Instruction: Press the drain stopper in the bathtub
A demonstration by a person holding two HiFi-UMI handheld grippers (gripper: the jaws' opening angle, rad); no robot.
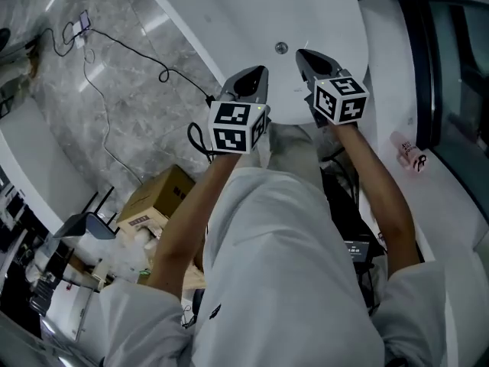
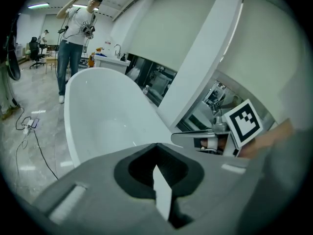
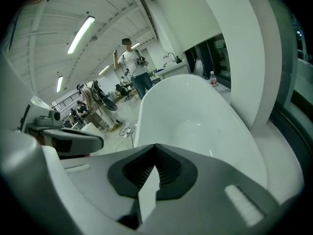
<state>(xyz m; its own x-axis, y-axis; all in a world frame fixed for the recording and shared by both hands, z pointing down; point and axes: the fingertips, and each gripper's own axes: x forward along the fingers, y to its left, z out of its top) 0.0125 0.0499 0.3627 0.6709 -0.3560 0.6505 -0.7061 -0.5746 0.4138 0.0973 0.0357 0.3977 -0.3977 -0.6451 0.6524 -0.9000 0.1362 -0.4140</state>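
Note:
The drain stopper (image 1: 281, 48) is a small round metal disc on the floor of the white bathtub (image 1: 252, 14) in the head view. Both grippers hover above the tub's near end, short of the stopper. My left gripper (image 1: 255, 73) is to its lower left and my right gripper (image 1: 303, 55) is just to its right. Each is shut with nothing between the jaws. In the left gripper view the closed jaws (image 2: 155, 147) point along the tub (image 2: 105, 119), with the right gripper (image 2: 198, 138) beside them. The right gripper view shows shut jaws (image 3: 155, 148) over the tub (image 3: 195, 119). Neither gripper view shows the stopper.
A cardboard box (image 1: 157, 197) and a black cable (image 1: 114, 44) lie on the grey marble floor left of the tub. A pink bottle (image 1: 409, 153) rests on the white ledge at the right, by a dark window (image 1: 451, 75). A person (image 2: 73, 38) stands beyond the tub's far end.

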